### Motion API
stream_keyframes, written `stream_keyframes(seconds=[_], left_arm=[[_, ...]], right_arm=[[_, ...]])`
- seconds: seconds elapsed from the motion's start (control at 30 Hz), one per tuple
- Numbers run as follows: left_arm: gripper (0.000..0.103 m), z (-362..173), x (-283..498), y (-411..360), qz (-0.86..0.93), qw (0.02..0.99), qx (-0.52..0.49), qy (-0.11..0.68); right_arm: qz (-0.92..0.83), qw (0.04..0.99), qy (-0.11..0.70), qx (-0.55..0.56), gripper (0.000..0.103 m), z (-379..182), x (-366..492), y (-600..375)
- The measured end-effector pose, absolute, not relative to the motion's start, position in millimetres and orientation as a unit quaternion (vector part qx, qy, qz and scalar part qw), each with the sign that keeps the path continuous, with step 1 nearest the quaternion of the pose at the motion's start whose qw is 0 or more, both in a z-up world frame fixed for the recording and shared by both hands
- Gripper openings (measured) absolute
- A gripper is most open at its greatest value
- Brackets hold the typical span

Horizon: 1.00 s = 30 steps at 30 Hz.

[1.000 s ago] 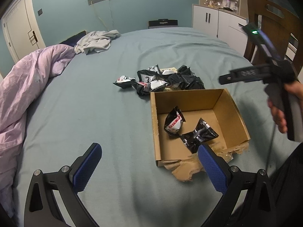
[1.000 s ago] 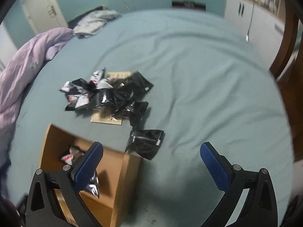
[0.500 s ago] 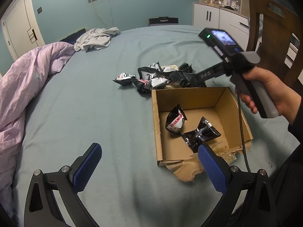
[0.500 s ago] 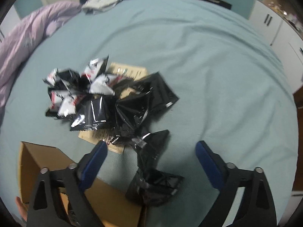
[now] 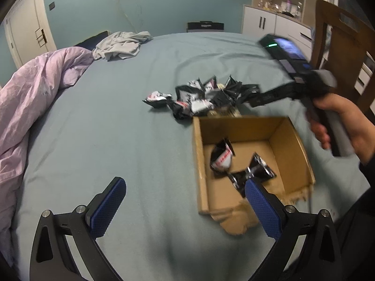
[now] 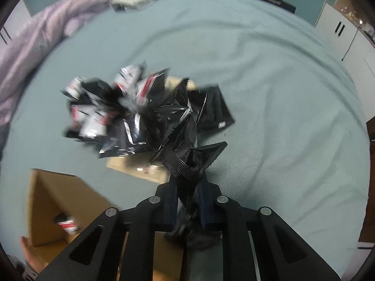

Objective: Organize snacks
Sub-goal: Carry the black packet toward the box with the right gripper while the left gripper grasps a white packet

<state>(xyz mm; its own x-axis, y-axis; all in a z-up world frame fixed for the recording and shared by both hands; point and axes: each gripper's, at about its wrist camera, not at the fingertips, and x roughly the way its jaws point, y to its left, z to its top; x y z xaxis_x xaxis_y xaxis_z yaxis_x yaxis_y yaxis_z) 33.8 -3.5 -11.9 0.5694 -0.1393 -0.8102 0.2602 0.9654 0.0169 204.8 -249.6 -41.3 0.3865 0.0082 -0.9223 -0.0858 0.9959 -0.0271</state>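
Crinkled black foil snack packet [image 6: 187, 161]: pinched between the pads of the right gripper [image 6: 187, 208], jaws fully closed on it, at the near edge of the loose pile of black-and-white snack packets [image 5: 201, 96] on the teal bedsheet [image 5: 117, 128]. Open brown cardboard box [image 5: 290, 140] sits just beside the pile; two packets [image 5: 234, 164] lie inside. Left gripper [image 5: 185, 210]: jaws wide apart, empty, above the sheet by the box's torn near corner. Pink crumpled duvet [image 5: 30, 89] well apart at left.
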Motion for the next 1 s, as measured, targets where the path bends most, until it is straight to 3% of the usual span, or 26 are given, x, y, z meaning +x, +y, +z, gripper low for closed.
stream_keyframes(seconds=[0.37, 0.53, 0.7, 0.77, 0.9, 1.0], left_arm=[[0.102, 1, 151, -9, -0.118, 0.875, 0.045, 0.468], [0.083, -43, 202, -28, -0.122, 0.84, 0.059, 0.526], [0.075, -80, 225, -36, -0.118, 0.813, 0.054, 0.568], [0.058, -92, 232, -37, -0.114, 0.803, 0.043, 0.583], [0.058, -98, 243, -38, -0.131, 0.803, 0.017, 0.581], [0.05, -100, 256, -38, -0.151, 0.796, 0.002, 0.586]], right_arm=[[0.054, 0.882, 0.468, 0.027, 0.012, 45, 100, -266], [0.043, 0.885, 0.459, 0.069, 0.012, 50, 40, -291], [0.048, 0.885, 0.453, 0.095, 0.012, 52, 10, -298], [0.048, 0.886, 0.452, 0.094, 0.012, 53, 10, -298], [0.06, 0.883, 0.455, 0.093, 0.012, 50, 22, -297], [0.073, 0.878, 0.459, 0.112, 0.012, 48, 31, -299]])
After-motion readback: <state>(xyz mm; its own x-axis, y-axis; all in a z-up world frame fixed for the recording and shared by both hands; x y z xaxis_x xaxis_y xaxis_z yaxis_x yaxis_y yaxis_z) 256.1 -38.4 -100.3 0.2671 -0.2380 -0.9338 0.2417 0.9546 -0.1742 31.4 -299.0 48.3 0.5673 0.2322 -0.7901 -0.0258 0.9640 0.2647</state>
